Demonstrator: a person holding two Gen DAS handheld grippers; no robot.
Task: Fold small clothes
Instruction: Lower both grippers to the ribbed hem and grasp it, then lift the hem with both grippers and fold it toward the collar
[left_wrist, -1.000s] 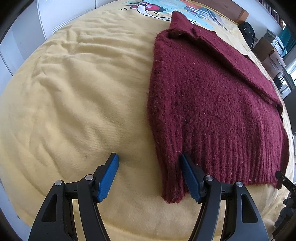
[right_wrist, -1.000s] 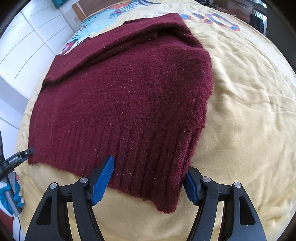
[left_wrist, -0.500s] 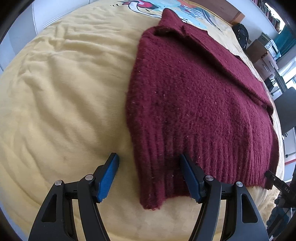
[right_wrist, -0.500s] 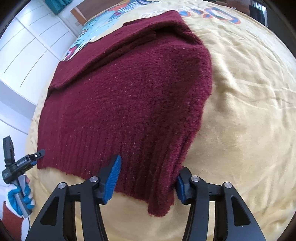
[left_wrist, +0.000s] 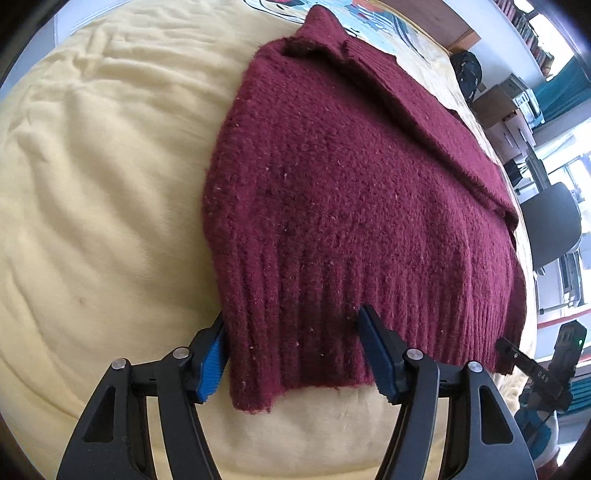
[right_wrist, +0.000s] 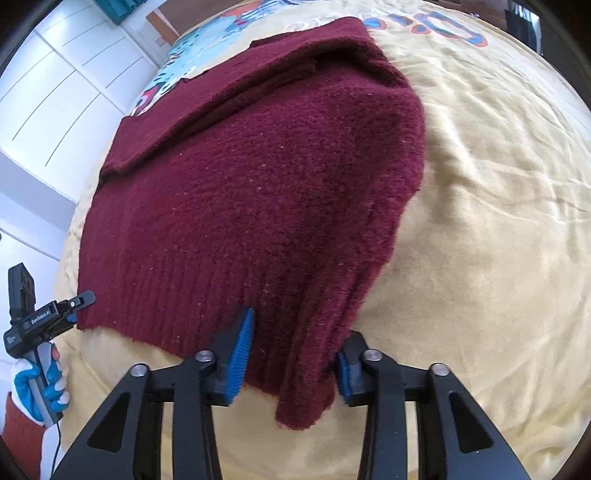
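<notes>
A dark red knitted sweater (left_wrist: 351, 192) lies flat on a yellow bedspread (left_wrist: 92, 184), sleeves folded across its upper part, ribbed hem nearest me. My left gripper (left_wrist: 291, 354) is open, its jaws straddling the hem's left corner, which hangs between the blue pads. The sweater also shows in the right wrist view (right_wrist: 258, 192). My right gripper (right_wrist: 291, 354) is partly closed around the hem's right corner, with the cloth between the pads; the right pad (right_wrist: 341, 373) is half hidden by cloth.
The bedspread (right_wrist: 480, 221) carries a colourful print (right_wrist: 173, 70) beyond the sweater. White cupboard doors (right_wrist: 55, 92) stand at the left in the right wrist view. Boxes, a black chair (left_wrist: 550, 221) and a window lie beyond the bed's right side.
Both grippers moved forward over the hem corners. The right gripper's jaws narrowed around the right corner. The left gripper's jaws stayed wide and now straddle the left corner.
</notes>
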